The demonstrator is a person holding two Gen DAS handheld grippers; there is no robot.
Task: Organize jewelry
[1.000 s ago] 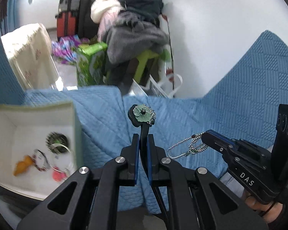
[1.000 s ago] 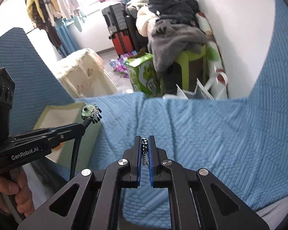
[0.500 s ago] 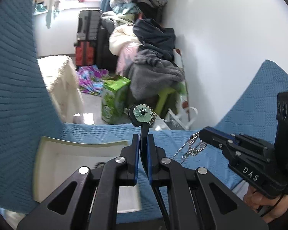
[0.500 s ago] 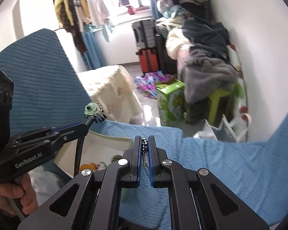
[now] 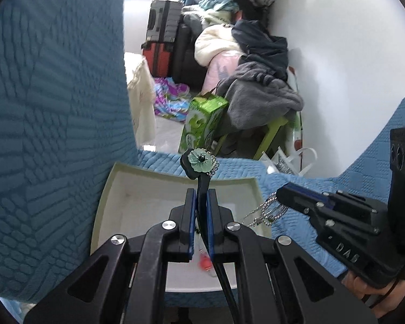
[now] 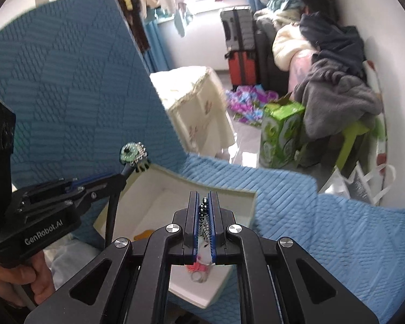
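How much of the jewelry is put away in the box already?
Some is done: the white box already holds a few small pieces. Two are in hand: the left claw grips the black cord of a green flower pendant, the right claw pinches a beaded chain. Both wait above the box.

Green flower hairpin (image 5: 201,162) upright, beaded chain (image 6: 204,216) dangling, over white box (image 5: 175,181)

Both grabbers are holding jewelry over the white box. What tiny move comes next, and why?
Probably lower the left gripper a little and open its fingers. It is shut on the green flower piece, held above the white box. The right gripper also pinches a bead chain above the box.
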